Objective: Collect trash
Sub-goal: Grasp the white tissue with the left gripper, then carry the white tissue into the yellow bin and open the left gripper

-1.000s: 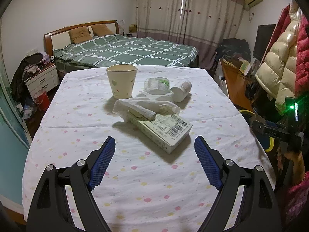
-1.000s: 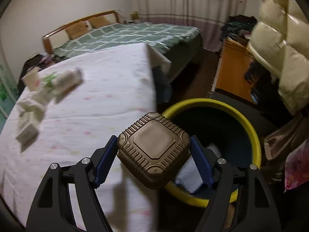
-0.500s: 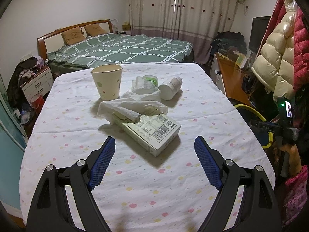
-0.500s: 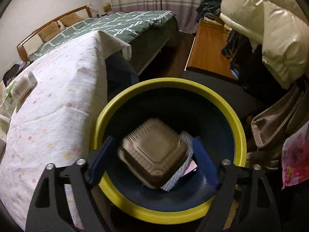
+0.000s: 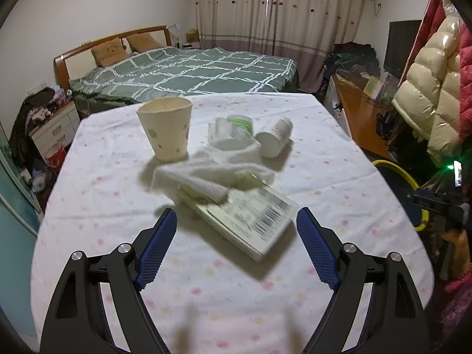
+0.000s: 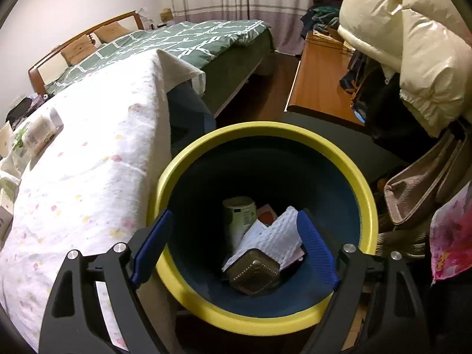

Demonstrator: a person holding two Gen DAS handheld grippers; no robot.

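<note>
While the right gripper (image 6: 234,244) hangs over the yellow-rimmed bin (image 6: 351,171) with its 2 blue pads spread wide and nothing between them, a brown square container (image 6: 253,271) lies at the bottom of the bin. It rests against a white quilted paper towel (image 6: 277,236), next to a pale green can (image 6: 237,215) that stands upright deeper inside. The bin stands on the floor just beside the edge of the table (image 6: 88,183), which wears a white cloth with pastel dots.

Over that table (image 5: 103,153), the left gripper (image 5: 236,244) also has its pads spread apart and grips nothing. Just ahead of it lies a flat white box (image 5: 250,221) with a barcode label, and a crumpled white tissue (image 5: 206,174) is draped over the box's far end. Beyond stand a paper cup (image 5: 166,129), upright, a clear plastic tub with a green lid (image 5: 236,129), and a small white bottle (image 5: 274,141) on its side.
</note>
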